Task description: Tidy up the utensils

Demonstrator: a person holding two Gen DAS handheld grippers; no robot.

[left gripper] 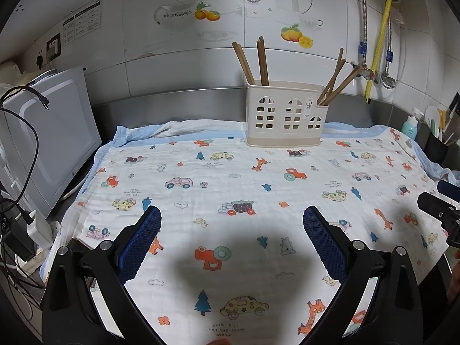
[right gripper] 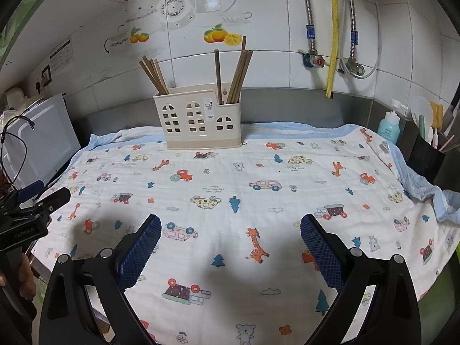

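A cream utensil holder (left gripper: 284, 115) with window cut-outs stands at the back of the patterned cloth (left gripper: 230, 178). Brown chopsticks (left gripper: 253, 60) stand in its left end and more chopsticks (left gripper: 336, 80) lean in its right end. It also shows in the right wrist view (right gripper: 197, 120), with chopsticks (right gripper: 153, 76) at the left and chopsticks (right gripper: 235, 74) at the right. My left gripper (left gripper: 231, 215) is open and empty above the cloth's near part. My right gripper (right gripper: 230, 224) is open and empty, also above the cloth. No loose utensil lies on the cloth.
A white appliance (left gripper: 51, 143) with cables stands at the left. A power strip (left gripper: 34, 230) lies beside it. A teal soap bottle (right gripper: 389, 126) and a black utensil pot (right gripper: 425, 155) stand at the right. Pipes and a yellow hose (right gripper: 333, 34) hang on the tiled wall.
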